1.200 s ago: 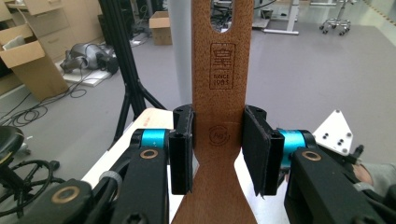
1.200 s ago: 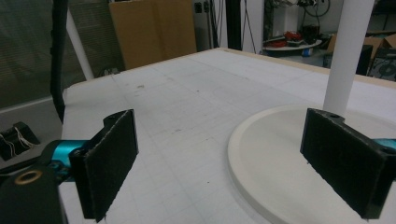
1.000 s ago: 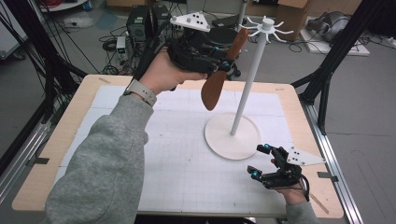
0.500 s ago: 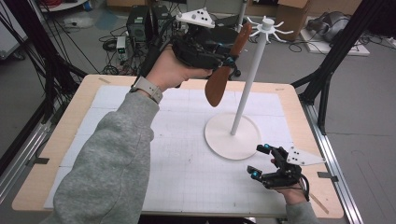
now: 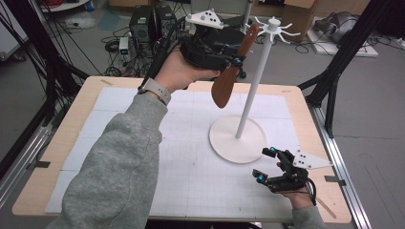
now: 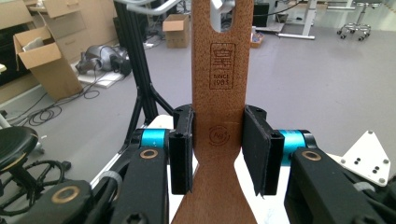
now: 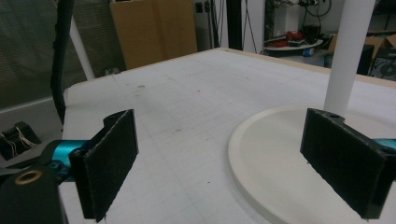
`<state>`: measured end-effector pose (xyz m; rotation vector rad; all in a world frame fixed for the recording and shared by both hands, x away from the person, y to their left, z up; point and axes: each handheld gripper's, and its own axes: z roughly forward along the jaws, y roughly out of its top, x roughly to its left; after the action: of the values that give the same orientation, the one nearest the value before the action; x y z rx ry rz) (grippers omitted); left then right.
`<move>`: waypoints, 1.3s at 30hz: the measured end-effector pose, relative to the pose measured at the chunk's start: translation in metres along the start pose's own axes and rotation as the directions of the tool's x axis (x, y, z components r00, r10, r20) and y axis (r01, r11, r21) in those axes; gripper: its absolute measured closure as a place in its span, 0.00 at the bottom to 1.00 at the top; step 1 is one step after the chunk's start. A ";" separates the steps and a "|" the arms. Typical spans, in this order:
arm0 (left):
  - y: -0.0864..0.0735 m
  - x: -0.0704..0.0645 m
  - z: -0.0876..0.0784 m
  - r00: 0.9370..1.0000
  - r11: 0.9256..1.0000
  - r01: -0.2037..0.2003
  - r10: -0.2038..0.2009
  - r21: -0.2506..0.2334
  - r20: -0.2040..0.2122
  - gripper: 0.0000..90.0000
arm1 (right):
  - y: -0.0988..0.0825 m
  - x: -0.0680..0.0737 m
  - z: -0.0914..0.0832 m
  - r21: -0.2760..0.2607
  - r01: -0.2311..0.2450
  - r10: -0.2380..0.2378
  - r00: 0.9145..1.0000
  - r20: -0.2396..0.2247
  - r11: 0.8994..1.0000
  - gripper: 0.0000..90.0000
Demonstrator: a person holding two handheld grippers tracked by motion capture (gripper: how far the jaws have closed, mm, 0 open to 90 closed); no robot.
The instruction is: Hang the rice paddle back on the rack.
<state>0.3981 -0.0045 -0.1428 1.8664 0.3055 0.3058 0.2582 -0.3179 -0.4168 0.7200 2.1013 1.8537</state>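
A brown wooden spatula (image 5: pixel 228 78) hangs blade-down in the air, with my left gripper (image 5: pixel 237 61) shut on its neck. In the left gripper view the pads press both sides of the handle (image 6: pixel 219 70), and my left gripper (image 6: pixel 218 122) points it upward. A pale hook tip (image 6: pixel 221 5) shows at the slot in the handle's end. The handle's top lies beside the hooks (image 5: pixel 273 25) of a white stand whose pole (image 5: pixel 250 86) rises from a round base (image 5: pixel 238 140). My right gripper (image 5: pixel 266 164) rests open on the table near that base (image 7: pixel 280 154).
The table is a wooden top (image 5: pixel 62 143) under a white gridded mat (image 5: pixel 200 176). Black frame struts (image 5: pixel 334 62) stand at the right. Cables and equipment (image 5: pixel 143 24) lie on the floor behind. The person's grey sleeve (image 5: pixel 119 162) crosses the left half of the mat.
The left hand has edged the spatula a little up and to the right, closer to the stand's hooks. The right gripper has stayed where it was.
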 end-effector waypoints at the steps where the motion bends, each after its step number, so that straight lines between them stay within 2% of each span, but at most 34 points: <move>1: 0.000 0.000 0.000 1.000 1.000 0.000 0.000 0.000 0.000 0.72 | 0.000 0.000 0.000 0.000 0.000 0.000 1.000 0.000 1.000 0.11; 8: -0.003 -0.003 0.008 1.000 1.000 -0.007 0.007 0.017 0.002 0.72 | 0.000 0.000 0.000 0.001 0.007 -0.007 1.000 -0.002 1.000 0.11; 18: -0.007 -0.003 0.012 1.000 1.000 0.005 -0.005 -0.001 0.011 0.72 | 0.000 0.001 -0.001 0.006 0.003 -0.003 1.000 -0.001 1.000 0.11; 21: -0.008 -0.006 0.014 1.000 1.000 0.021 -0.021 -0.011 0.017 0.72 | 0.000 0.001 -0.001 0.003 0.006 -0.006 1.000 0.000 1.000 0.11; 23: -0.009 -0.010 0.014 1.000 1.000 -0.004 0.004 -0.016 0.020 0.71 | 0.000 0.001 -0.001 0.009 0.005 -0.005 1.000 0.000 1.000 0.11; 24: -0.010 -0.012 0.014 1.000 1.000 -0.020 0.020 -0.020 0.014 0.68 | 0.000 0.001 0.000 0.010 0.006 -0.006 1.000 0.000 1.000 0.11; 28: -0.014 -0.020 0.012 0.999 0.999 -0.036 0.037 -0.040 0.026 0.61 | 0.000 0.002 0.000 0.008 0.007 -0.007 1.000 -0.003 1.000 0.11; 30: -0.019 -0.023 0.008 0.998 0.997 -0.047 0.049 -0.055 0.031 0.55 | 0.000 0.002 -0.001 0.008 0.005 -0.005 1.000 -0.001 1.000 0.11; 31: -0.019 -0.023 0.008 0.998 0.997 -0.047 0.049 -0.055 0.031 0.53 | 0.000 0.002 -0.001 0.008 0.005 -0.005 1.000 -0.001 1.000 0.11; 35: -0.028 -0.023 0.001 0.995 0.993 -0.090 0.093 -0.070 0.037 0.44 | 0.000 0.003 0.000 0.010 0.008 -0.008 1.000 0.001 1.000 0.11; 36: -0.031 -0.023 0.000 0.994 0.992 -0.094 0.098 -0.084 0.046 0.35 | -0.001 0.003 -0.001 0.017 0.008 -0.008 1.000 0.002 1.000 0.11; 37: -0.034 -0.022 -0.002 0.994 0.991 -0.096 0.101 -0.090 0.048 0.35 | -0.001 0.003 -0.001 0.017 0.008 -0.008 1.000 0.002 1.000 0.11; 39: -0.039 -0.021 -0.006 0.994 0.992 -0.093 0.097 -0.085 0.042 0.22 | -0.001 0.003 -0.001 0.018 0.006 -0.006 1.000 0.003 1.000 0.11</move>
<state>0.3742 0.0048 -0.1792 1.8059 0.1702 0.3354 0.2547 -0.3170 -0.4173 0.7193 2.1184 1.8323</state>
